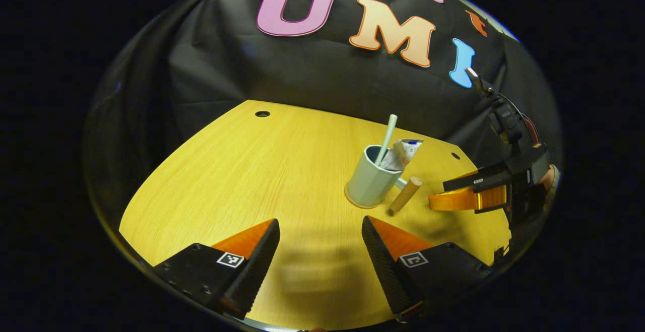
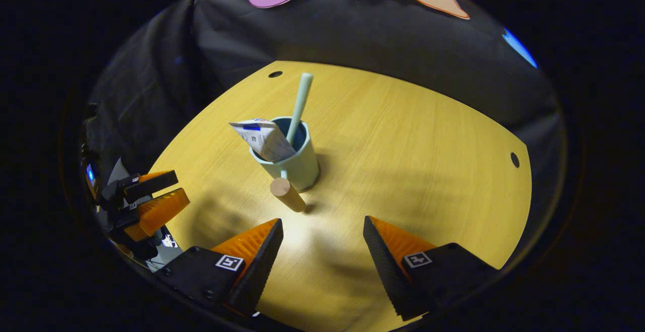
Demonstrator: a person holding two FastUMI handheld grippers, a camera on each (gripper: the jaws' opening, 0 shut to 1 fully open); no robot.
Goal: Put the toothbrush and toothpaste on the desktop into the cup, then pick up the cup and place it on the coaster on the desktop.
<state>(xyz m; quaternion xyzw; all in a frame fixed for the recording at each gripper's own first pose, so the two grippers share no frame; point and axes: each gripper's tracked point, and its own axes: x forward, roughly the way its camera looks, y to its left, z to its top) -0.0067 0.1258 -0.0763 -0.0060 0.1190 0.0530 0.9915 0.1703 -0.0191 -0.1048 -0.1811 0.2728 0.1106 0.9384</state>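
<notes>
The pale green mug with a wooden handle stands upright on the yellow wooden desktop, holding the mint toothbrush and crumpled white toothpaste tube. Both the left gripper and the right gripper hover with jaws wide, holding nothing.

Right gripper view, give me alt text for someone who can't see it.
A pale green cup with a wooden handle stands on a yellow wooden desktop, holding a toothbrush and toothpaste tube. The right gripper is open in front of it.

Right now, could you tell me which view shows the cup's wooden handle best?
The right gripper view: the wooden handle points toward the camera, close and unobstructed. The left gripper view shows it smaller, sticking sideways from the cup.
</notes>
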